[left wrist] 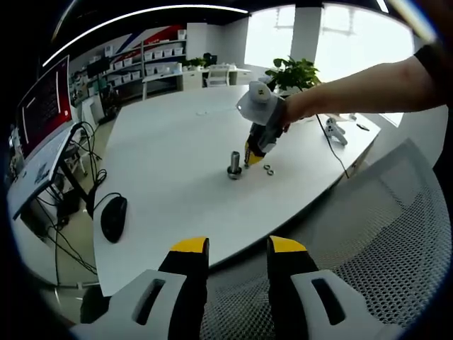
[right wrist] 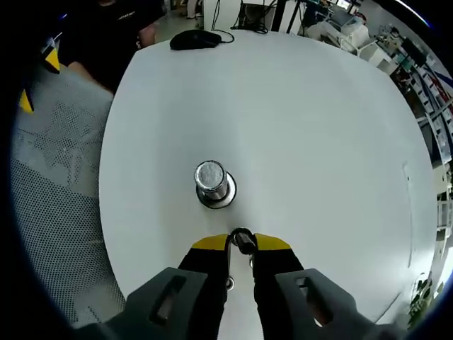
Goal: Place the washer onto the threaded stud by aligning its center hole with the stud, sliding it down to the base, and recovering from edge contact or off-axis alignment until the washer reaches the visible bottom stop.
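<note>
The threaded stud, a short steel post on a round base, stands upright on the white table. My right gripper is shut on a small dark washer, held edge-up just short of the stud and slightly to its right. In the left gripper view the stud stands mid-table, with the right gripper tilted down close beside it in a person's hand. My left gripper hangs open over the table's near edge, far from the stud, with nothing between its jaws.
Loose washers lie on the table just right of the stud. A black mouse sits near the left edge, and the mouse is at the far edge in the right gripper view. A mesh chair stands beside the table.
</note>
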A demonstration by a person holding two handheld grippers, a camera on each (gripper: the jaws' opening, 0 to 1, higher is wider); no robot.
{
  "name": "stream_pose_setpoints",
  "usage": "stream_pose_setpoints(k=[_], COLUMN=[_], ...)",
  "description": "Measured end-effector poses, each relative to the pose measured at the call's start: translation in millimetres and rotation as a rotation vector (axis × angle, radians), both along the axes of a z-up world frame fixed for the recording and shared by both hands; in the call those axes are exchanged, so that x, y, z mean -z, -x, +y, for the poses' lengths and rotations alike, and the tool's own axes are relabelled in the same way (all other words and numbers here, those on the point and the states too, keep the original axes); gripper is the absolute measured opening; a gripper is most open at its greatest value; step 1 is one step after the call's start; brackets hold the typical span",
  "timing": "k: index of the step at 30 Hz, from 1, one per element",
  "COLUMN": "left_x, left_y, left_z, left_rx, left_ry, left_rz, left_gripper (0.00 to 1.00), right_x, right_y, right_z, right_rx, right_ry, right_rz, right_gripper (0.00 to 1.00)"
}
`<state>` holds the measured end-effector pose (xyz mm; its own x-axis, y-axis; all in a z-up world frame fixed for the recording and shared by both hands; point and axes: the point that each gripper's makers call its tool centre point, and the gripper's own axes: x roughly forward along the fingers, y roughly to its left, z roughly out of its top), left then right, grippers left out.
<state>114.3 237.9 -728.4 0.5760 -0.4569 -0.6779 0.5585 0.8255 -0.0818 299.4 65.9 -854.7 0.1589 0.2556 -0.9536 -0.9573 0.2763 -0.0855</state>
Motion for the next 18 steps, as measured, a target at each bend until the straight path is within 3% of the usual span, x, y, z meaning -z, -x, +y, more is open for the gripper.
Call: stream_pose_setpoints(k=[6, 8, 11, 18], left_x=[0.0, 0.2, 0.4, 0.1], left_y=[-0.4, -0.4, -0.4, -0.5], left_z=[0, 0, 0, 0], left_rx=[-0.001, -0.001, 0.000, 0.001], left_ry=[0.001, 0.001, 0.000, 0.000], left_rz=[0.000, 0.001, 0.001, -0.001], left_gripper=[0.31, 0.31, 0.31, 0.31], right_x=[5.3, 9.3, 11.5, 6.4], right_y=[2, 6, 6, 9], right_z=[2, 0, -1, -6], right_rx=[-0.050, -0.055, -0.066, -0.003], right_ry=[-0.009, 0.002, 0.004, -0.049], right_rz=[-0.008, 0.012, -0.005, -0.025], right_gripper=[0.15, 0.19, 0.26, 0.36])
